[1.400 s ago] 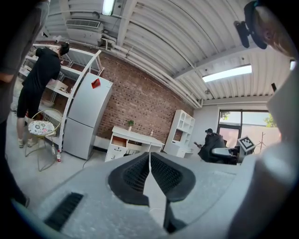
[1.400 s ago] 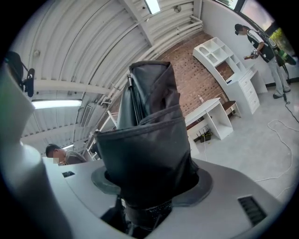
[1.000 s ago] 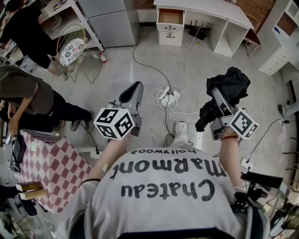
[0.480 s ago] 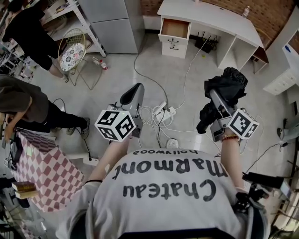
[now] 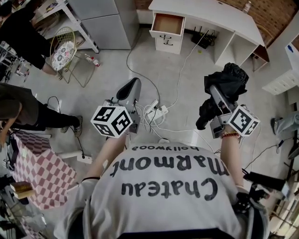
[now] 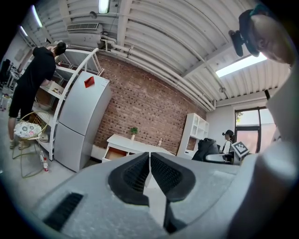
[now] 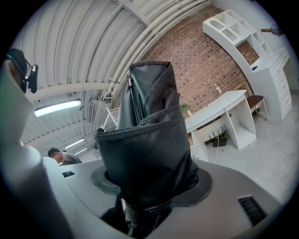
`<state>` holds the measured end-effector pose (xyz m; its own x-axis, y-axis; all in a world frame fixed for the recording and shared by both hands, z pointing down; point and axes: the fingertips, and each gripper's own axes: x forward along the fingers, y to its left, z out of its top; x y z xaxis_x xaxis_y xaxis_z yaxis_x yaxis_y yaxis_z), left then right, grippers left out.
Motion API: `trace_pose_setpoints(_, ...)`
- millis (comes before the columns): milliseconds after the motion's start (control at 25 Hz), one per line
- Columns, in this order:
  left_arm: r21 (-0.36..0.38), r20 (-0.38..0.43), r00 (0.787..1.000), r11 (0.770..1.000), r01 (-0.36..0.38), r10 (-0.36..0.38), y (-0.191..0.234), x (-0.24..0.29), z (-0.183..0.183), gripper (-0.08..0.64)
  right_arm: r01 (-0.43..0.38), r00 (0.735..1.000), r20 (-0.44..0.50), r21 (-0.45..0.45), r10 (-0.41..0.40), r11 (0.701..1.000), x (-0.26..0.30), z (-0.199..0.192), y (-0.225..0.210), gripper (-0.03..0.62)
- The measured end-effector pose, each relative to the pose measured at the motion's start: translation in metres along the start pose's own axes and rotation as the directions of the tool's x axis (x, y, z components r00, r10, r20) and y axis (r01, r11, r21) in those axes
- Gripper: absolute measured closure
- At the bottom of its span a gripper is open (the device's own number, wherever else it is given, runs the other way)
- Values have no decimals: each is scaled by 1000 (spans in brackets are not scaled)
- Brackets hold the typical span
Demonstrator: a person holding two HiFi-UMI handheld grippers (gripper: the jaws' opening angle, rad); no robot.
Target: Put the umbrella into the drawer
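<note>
A folded black umbrella (image 5: 229, 84) stands upright between the jaws of my right gripper (image 5: 219, 100), which is shut on it; in the right gripper view the umbrella (image 7: 149, 154) fills the middle and hides the pads. My left gripper (image 5: 131, 91) is held level at the left, shut and empty, its pads (image 6: 140, 175) meeting. Ahead, the white desk (image 5: 205, 14) has its top drawer (image 5: 169, 24) pulled open, showing a bare wooden bottom; the drawer (image 6: 114, 153) also shows in the left gripper view, under the brick wall.
Cables and a power strip (image 5: 156, 111) lie on the grey floor between me and the desk. A wire chair (image 5: 63, 49) and a grey fridge (image 5: 103, 21) stand at the left. People stand at the left. A white cabinet (image 5: 285, 65) is at the right.
Both grippers have travelled forward across the floor toward the desk, and the open drawer has shifted a little left in view. The umbrella stays in the right gripper.
</note>
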<state>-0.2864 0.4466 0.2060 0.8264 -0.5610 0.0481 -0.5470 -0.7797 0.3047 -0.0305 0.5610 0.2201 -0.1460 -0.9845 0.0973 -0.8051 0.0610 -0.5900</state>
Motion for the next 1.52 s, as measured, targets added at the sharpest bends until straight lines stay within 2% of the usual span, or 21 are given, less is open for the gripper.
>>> trace_pose_setpoints(320, 26, -16, 1000, 999, -26, 27, 7, 24, 3, 534, 35, 999, 26, 68, -37, 997, -6, 7, -36, 328)
trace_pose_setpoints(520, 30, -32, 999, 999, 26, -25, 7, 56, 1, 534, 40, 997, 57, 104, -46, 994, 2, 11, -52, 328)
trace_pose_setpoints(720, -1, -37, 998, 998, 57, -57, 12, 106, -10, 534, 148, 989, 6, 46, -148, 988, 12, 15, -88, 328)
trace_pose_setpoints(920, -19, -43, 996, 997, 71, -72, 22, 162, -17, 534, 136, 990, -43, 50, -134, 989, 49, 24, -118, 328)
trace_pose_setpoints(1080, -23, 6, 998, 997, 67, -67, 41, 194, 0, 534, 109, 991, -73, 18, -108, 994, 85, 41, -122, 328)
trace_pose_setpoints(1280, -45, 0, 999, 998, 53, -53, 71, 273, 11, 534, 86, 992, -93, 39, -82, 996, 149, 84, -153, 328)
trace_pose_setpoints(1400, -25, 4, 999, 999, 41, -41, 88, 320, 26, 534, 74, 991, -114, -9, -75, 997, 184, 115, -166, 328)
trace_pose_setpoints(1520, -11, 3, 999, 999, 46, -46, 100, 364, 42, 536, 51, 992, -111, -7, -52, 999, 219, 142, -179, 328)
